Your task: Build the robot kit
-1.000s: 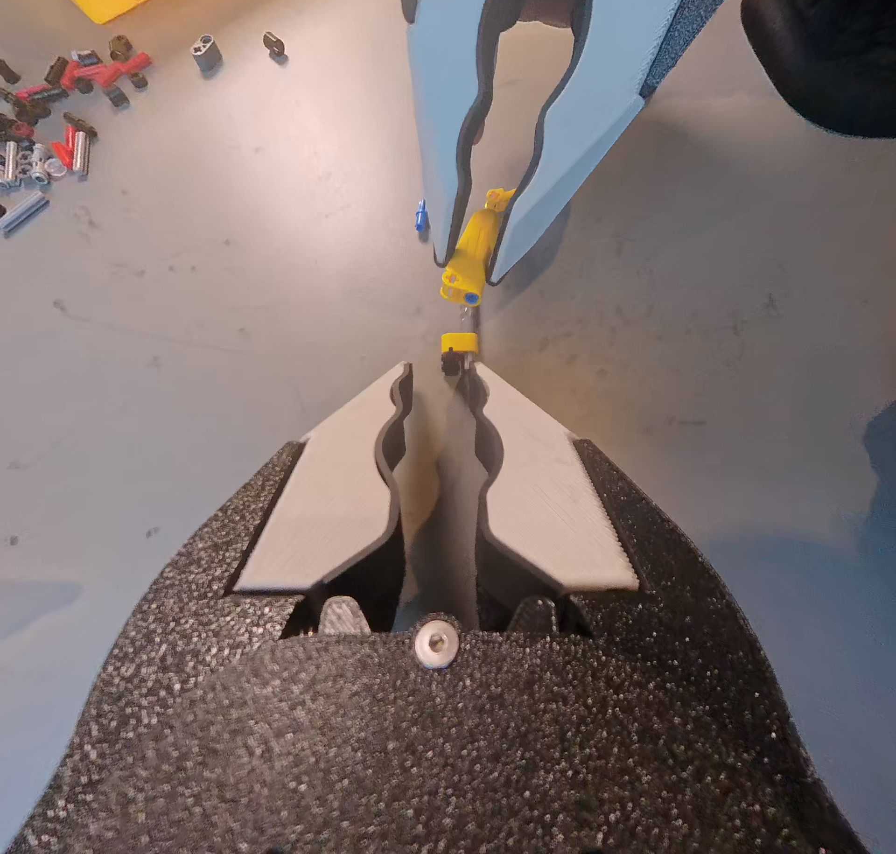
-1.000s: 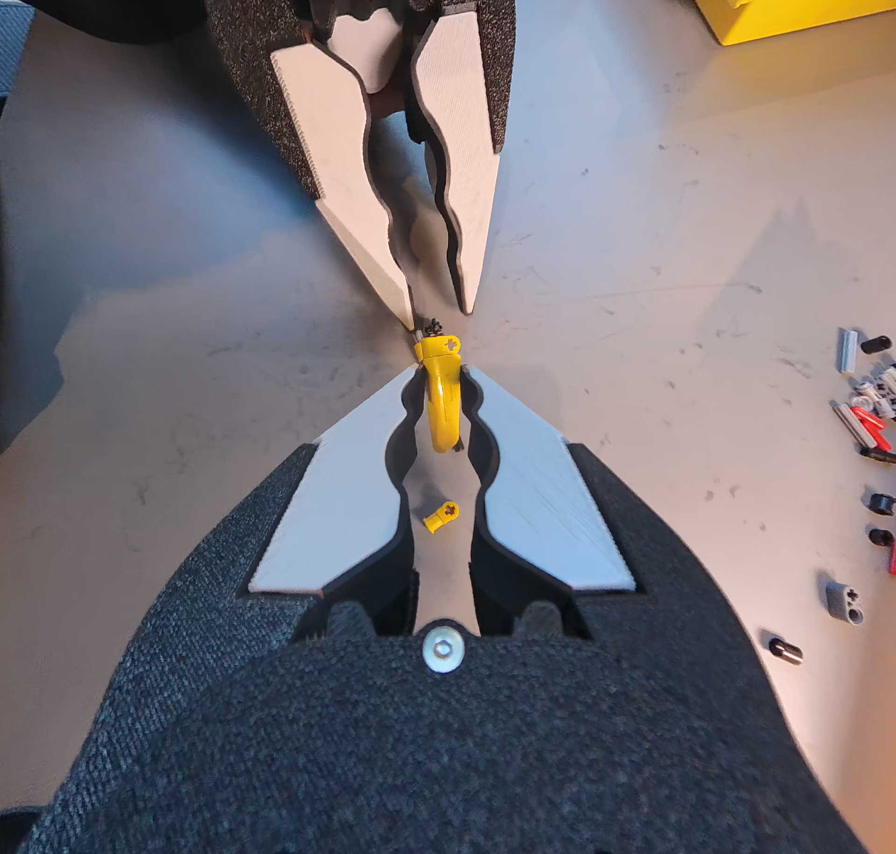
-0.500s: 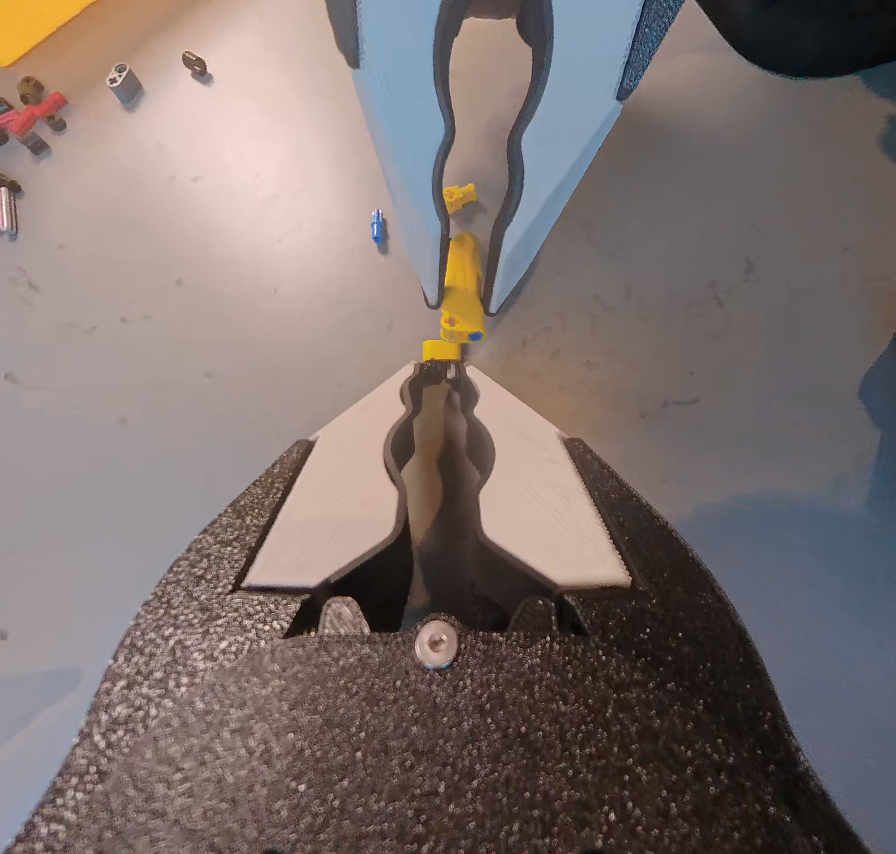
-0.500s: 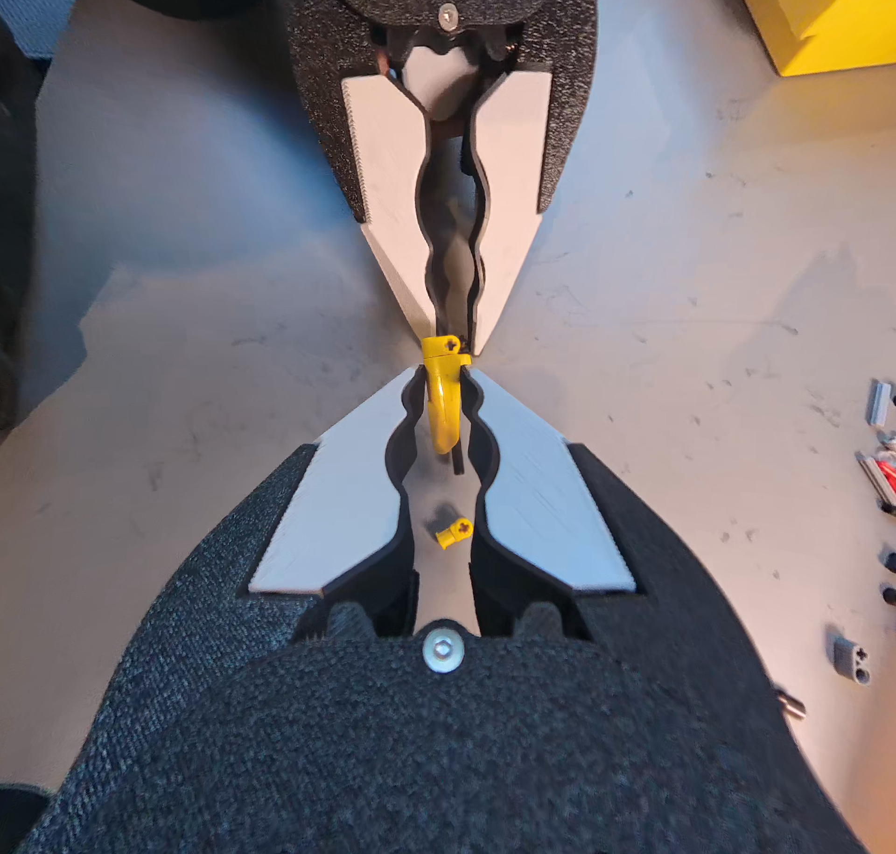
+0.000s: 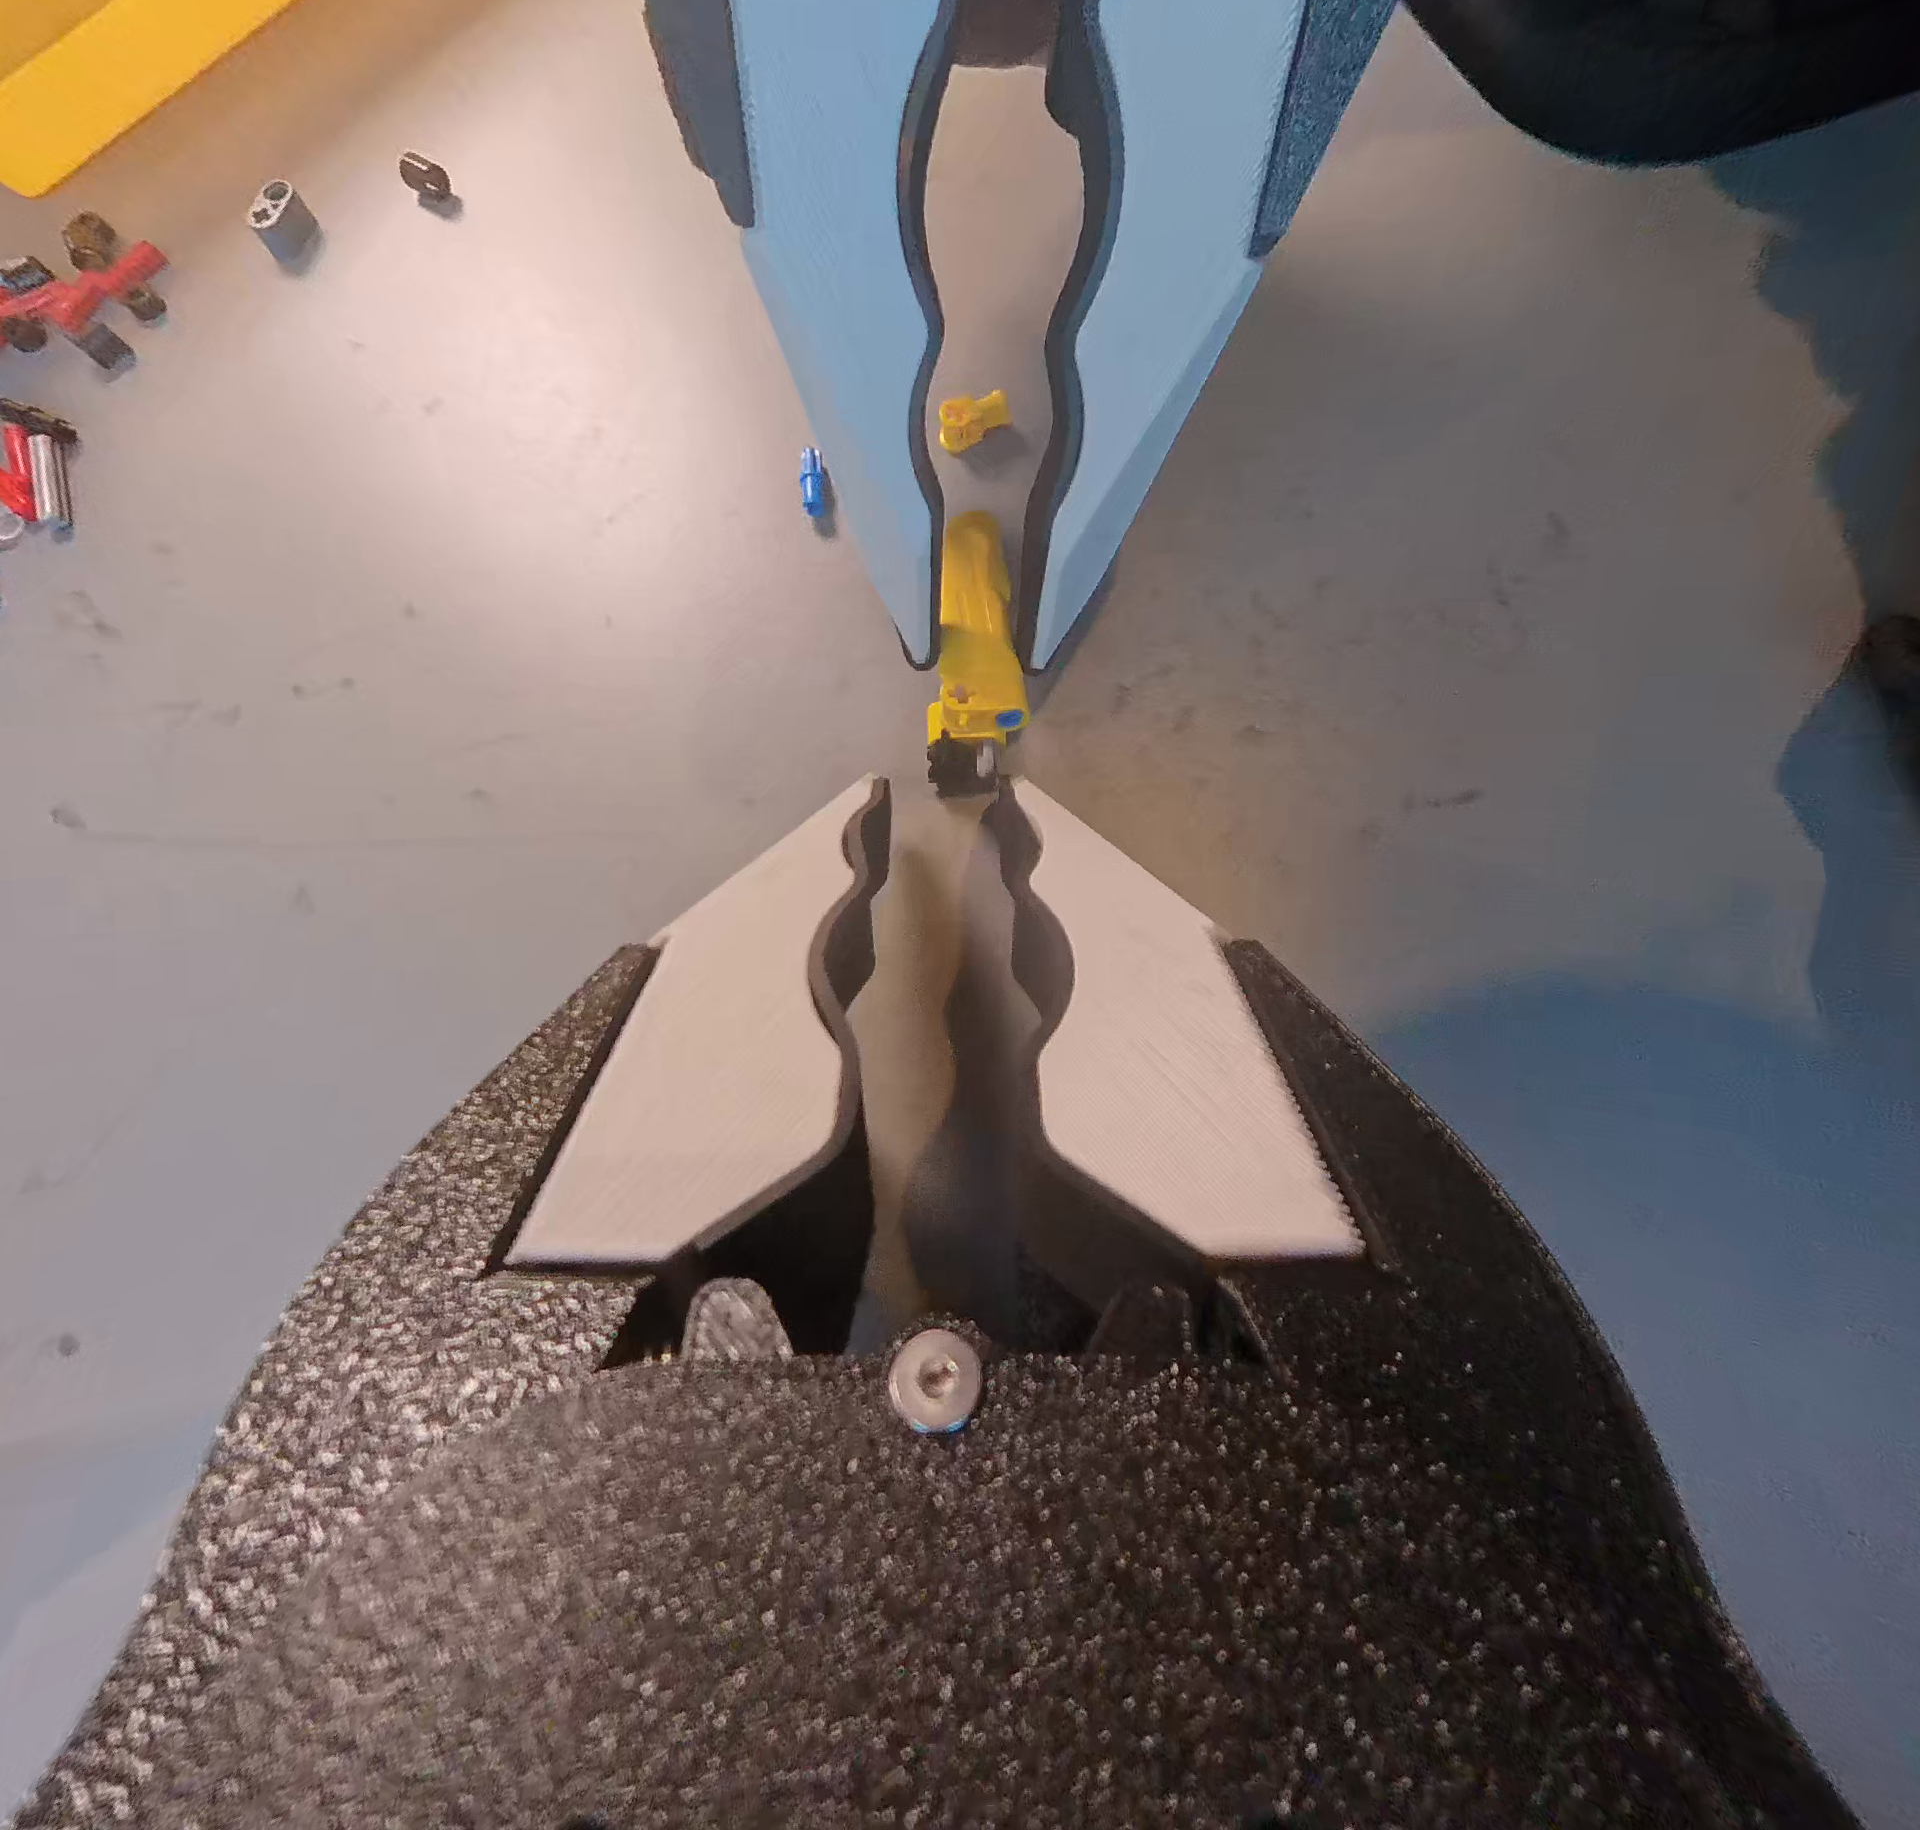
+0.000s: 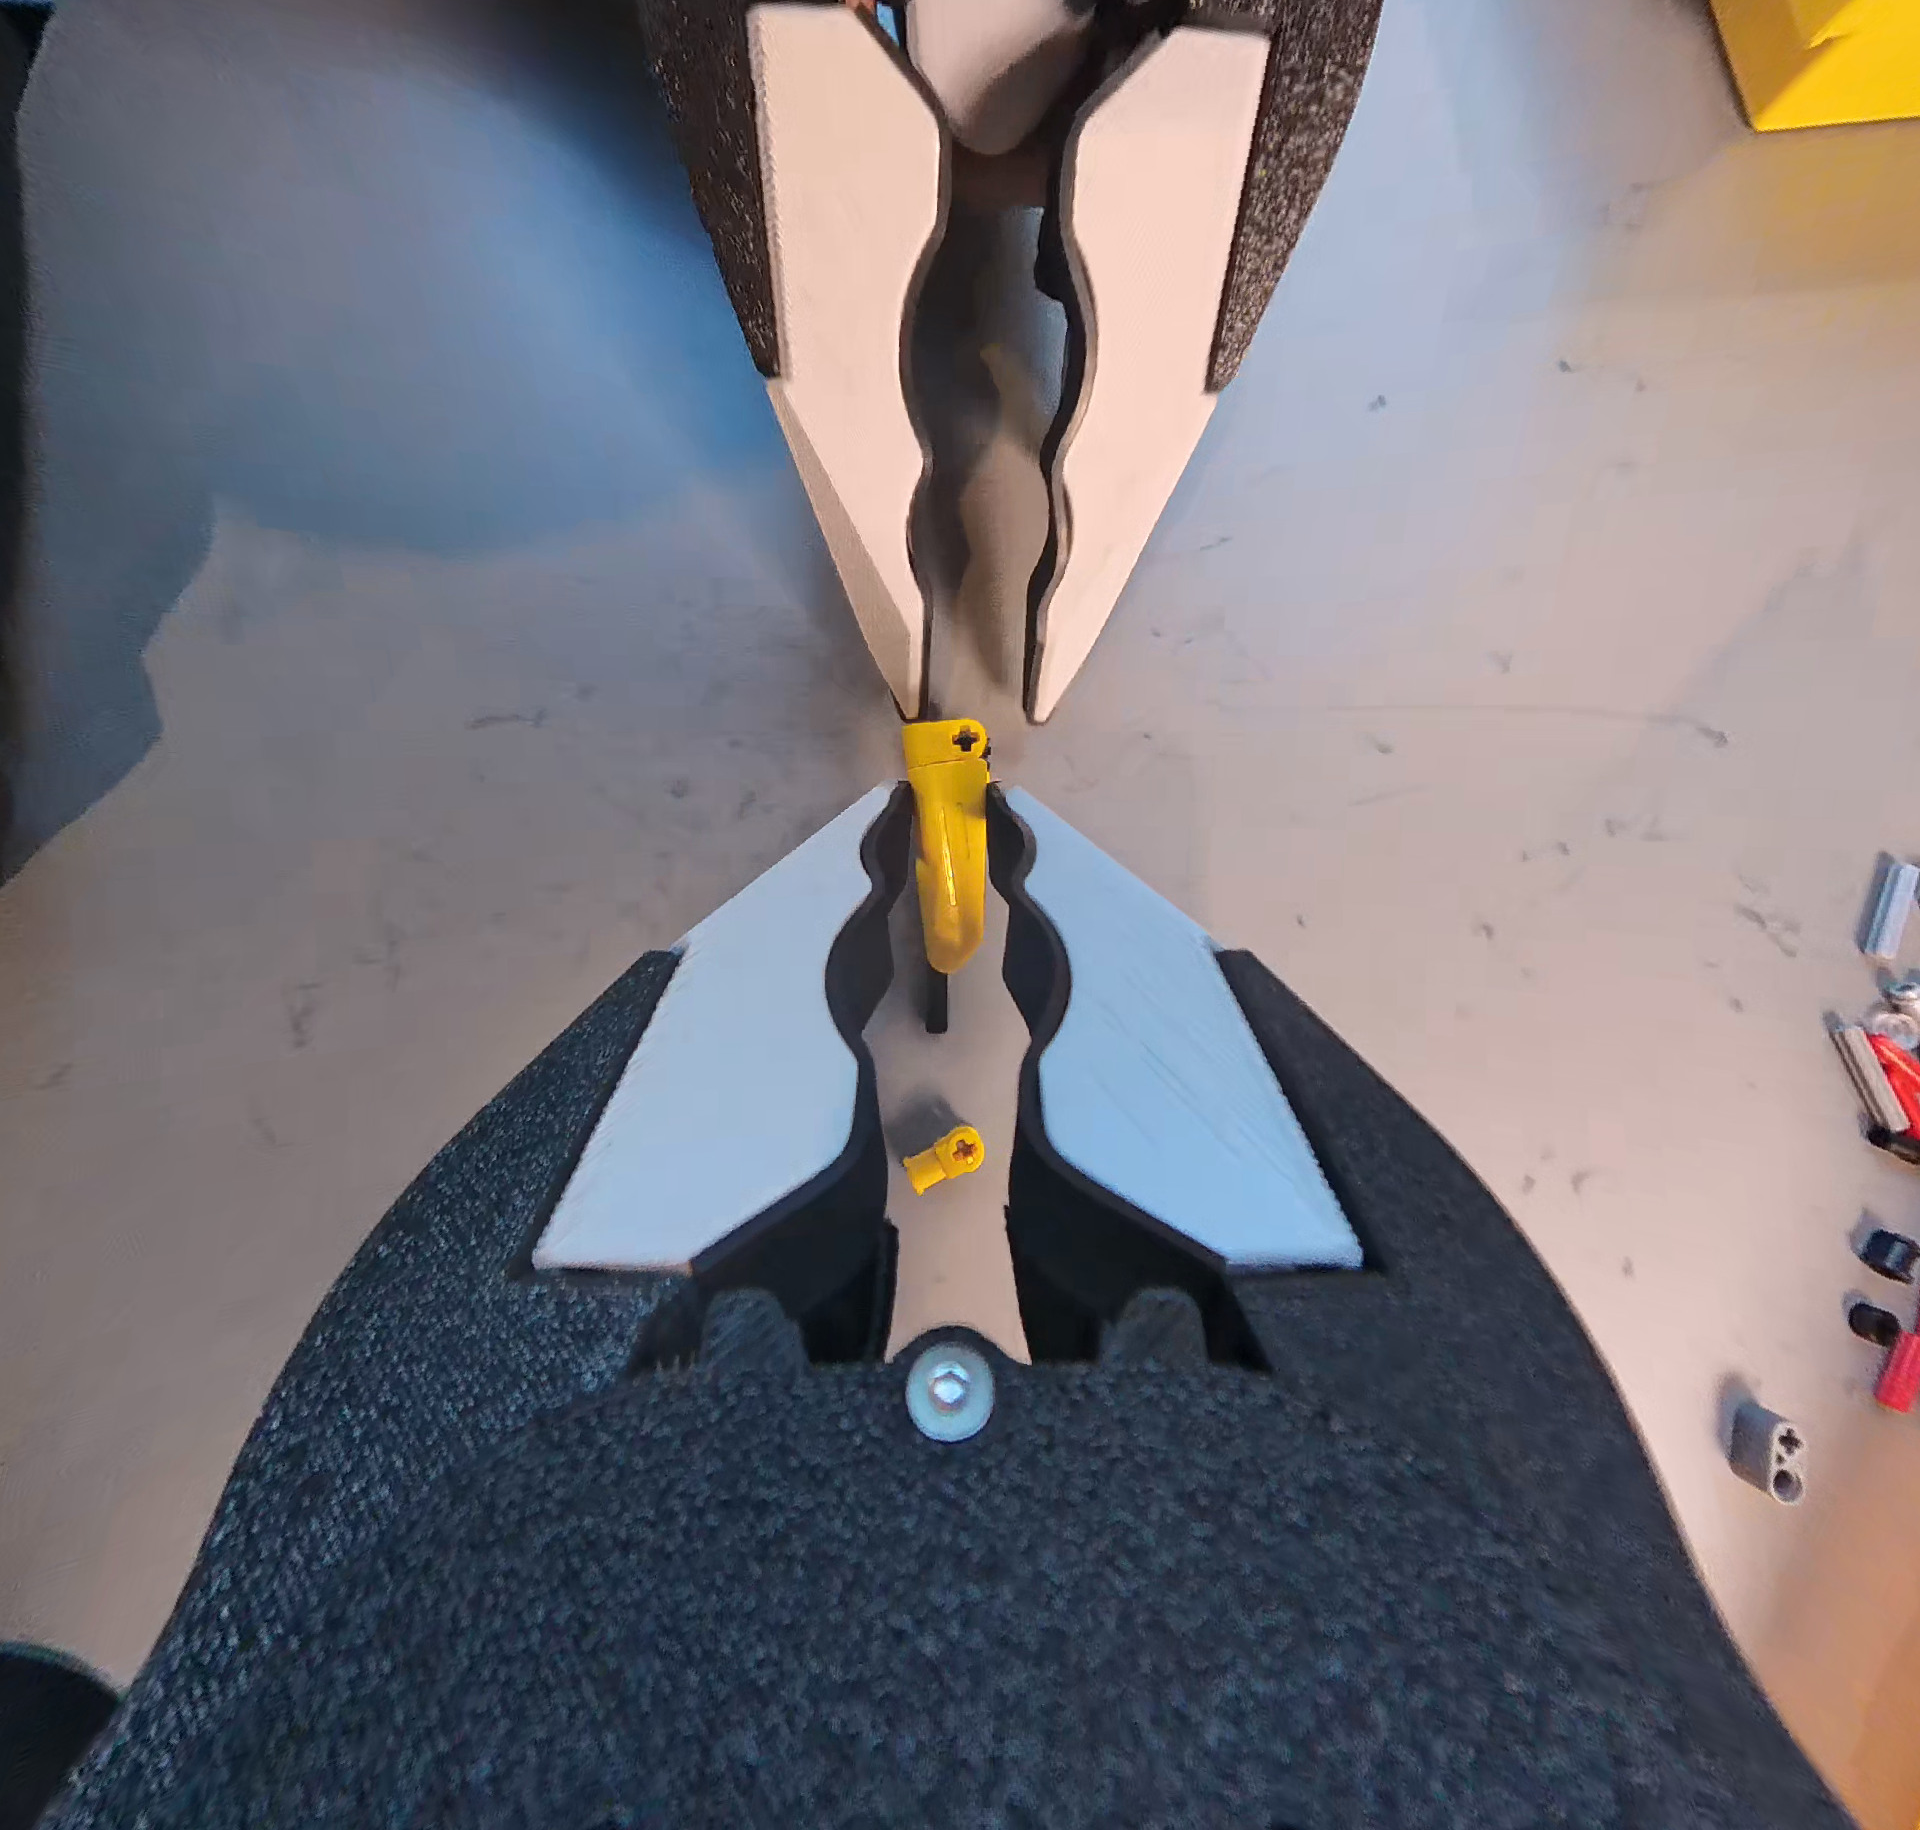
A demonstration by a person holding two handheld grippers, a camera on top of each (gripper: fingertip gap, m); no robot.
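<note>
My right gripper (image 6: 940, 793) is shut on a curved yellow part (image 6: 948, 876) and holds it above the table. A small yellow connector with a black pin (image 5: 961, 757) sits on that part's front end. My left gripper (image 5: 948, 788) faces it head-on, jaws slightly apart, with the black pin just between its tips and not clamped. In the left wrist view the right gripper (image 5: 977, 658) comes down from the top with the yellow part (image 5: 971, 585). In the right wrist view the left gripper (image 6: 977, 715) comes from the top. A black axle (image 6: 938, 1001) hangs under the yellow part.
A loose small yellow connector (image 5: 971, 422) (image 6: 940, 1157) lies on the table under the right gripper. A blue pin (image 5: 812, 479) lies beside it. Red, grey and black parts lie in a pile (image 5: 62, 294) (image 6: 1891, 1074). A yellow box (image 5: 125, 14) (image 6: 1808, 4) stands beyond. Only a small space, under 4 cm, lies between the two pairs of fingers. The black axle (image 6: 938, 1001) is about 4 centimeters from my right fingertips.
The grippers came together tip to tip. My left gripper was shut on the small connector half a second ago and has now opened; the connector stays on the yellow part's end.
</note>
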